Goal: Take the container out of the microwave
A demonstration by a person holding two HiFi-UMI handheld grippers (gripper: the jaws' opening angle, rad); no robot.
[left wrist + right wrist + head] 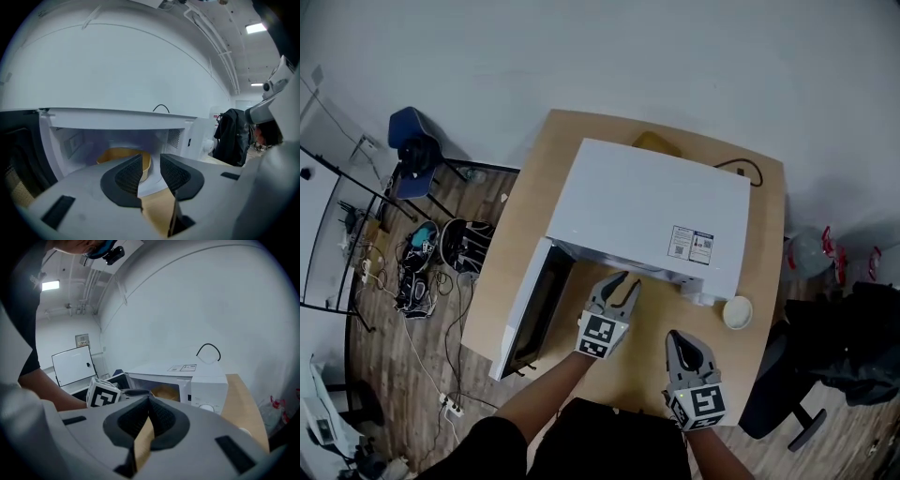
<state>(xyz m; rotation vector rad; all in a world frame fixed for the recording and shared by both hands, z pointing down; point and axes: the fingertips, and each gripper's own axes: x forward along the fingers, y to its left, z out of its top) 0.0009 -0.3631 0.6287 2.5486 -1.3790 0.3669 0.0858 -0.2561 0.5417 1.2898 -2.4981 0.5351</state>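
The container (123, 156), a tan, round, shallow-walled thing, sits on the floor of the microwave (649, 208), inside the lit cavity and back from its front edge. The microwave's door (532, 309) is swung wide open on the hinge side. The left claw (620, 287) hovers just in front of the microwave's opening, aimed inward. Its jaws stand apart with nothing between them, and the container lies beyond the tips, untouched. The right claw (679, 339) hangs further out from the microwave's front, jaws pressed together at the tips and empty.

The likeliest trouble is the way in. The opening is low, so a claw coming in too high could strike the microwave's upper lip. A pinch on only the thin wall could let the container tilt or slip as it comes out over the sill. Whether it holds anything cannot be told, so a tilt might spill it. A small white cup (737, 312) stands on the desk (517, 225) by the microwave's knob-side front corner, where the right claw could knock it.

The head view hides the container entirely under the microwave's roof, but it alone shows the cup and the door's full swing. The left claw view looks straight into the cavity. The right claw view catches the container through the opening, with the left claw's marker cube beside it.
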